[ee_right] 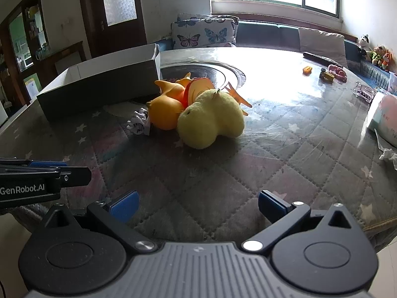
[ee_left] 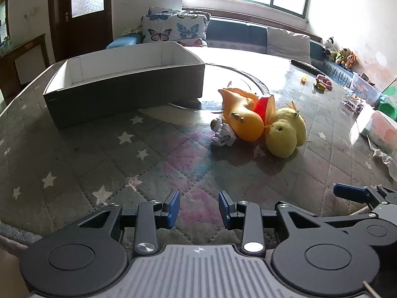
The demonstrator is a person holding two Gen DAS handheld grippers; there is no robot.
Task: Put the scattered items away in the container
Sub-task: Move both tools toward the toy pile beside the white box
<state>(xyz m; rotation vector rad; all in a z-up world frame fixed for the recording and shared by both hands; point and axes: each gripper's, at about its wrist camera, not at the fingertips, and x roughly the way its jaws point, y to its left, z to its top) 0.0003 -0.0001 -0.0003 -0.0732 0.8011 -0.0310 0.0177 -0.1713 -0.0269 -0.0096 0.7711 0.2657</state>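
Note:
An open cardboard box (ee_left: 129, 92) (ee_right: 104, 84) with white inner walls stands at the table's far left. Right of it lie an orange rubber duck toy (ee_left: 244, 119) (ee_right: 165, 110), a yellow plush toy (ee_left: 285, 134) (ee_right: 211, 121) leaning on it, and a small white figure (ee_left: 223, 132) (ee_right: 137, 123) at the duck's left. My left gripper (ee_left: 199, 207) hovers open and empty near the front edge, well short of the toys. My right gripper (ee_right: 198, 204) is open wider, also empty, with the left gripper's body (ee_right: 37, 181) at its left.
The round table has a quilted star-pattern cover (ee_left: 111, 164) under clear film and a glass turntable (ee_right: 206, 72). Small toys (ee_right: 327, 74), a remote (ee_right: 320, 58), a tissue pack (ee_right: 384, 121) and crumpled paper (ee_right: 388, 155) lie at the right. A sofa with butterfly cushions (ee_left: 173, 28) is behind.

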